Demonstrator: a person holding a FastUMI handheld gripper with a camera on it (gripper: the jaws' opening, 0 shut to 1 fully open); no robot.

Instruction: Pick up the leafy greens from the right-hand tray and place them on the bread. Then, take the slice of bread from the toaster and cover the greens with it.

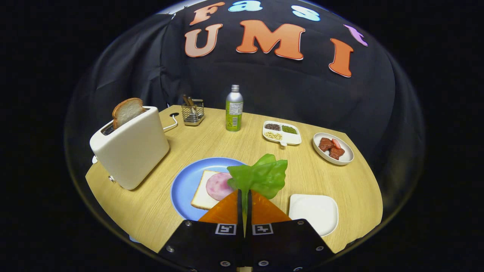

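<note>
Clenched on the stem of the leafy greens (261, 176), the gripper (244, 206) has both fingers pressed together with only the thin stalk between them, and the leaf fans out just ahead of the tips, raised above the table (151, 215).

Going from the biggest thing down: the round wooden table carries everything. At about ten o'clock from the fingers stands the cream toaster (130, 151), with the second slice of bread (126, 110) sticking up out of its slot, untouched so far. Just ahead of the fingers, slightly toward eleven o'clock, lies the blue plate (185, 181), holding the open slice (202, 194) topped with a round of ham (217, 186). At about three o'clock sits the white tray (314, 211), now bare, judged to be where the greens came from. Farther off, near one o'clock, are a small dish of meat pieces (333, 148) and a divided dish of seeds (281, 132); at twelve o'clock a green bottle (234, 109), and beside it a wire holder (193, 112).

The step in hand looks like carrying the leaf to the bread. To do it well, the leaf should travel a little toward eleven o'clock until it hangs over the ham, come down low before the fingers part, and lie flat and centred, so the toaster slice can later cover it without sliding.
</note>
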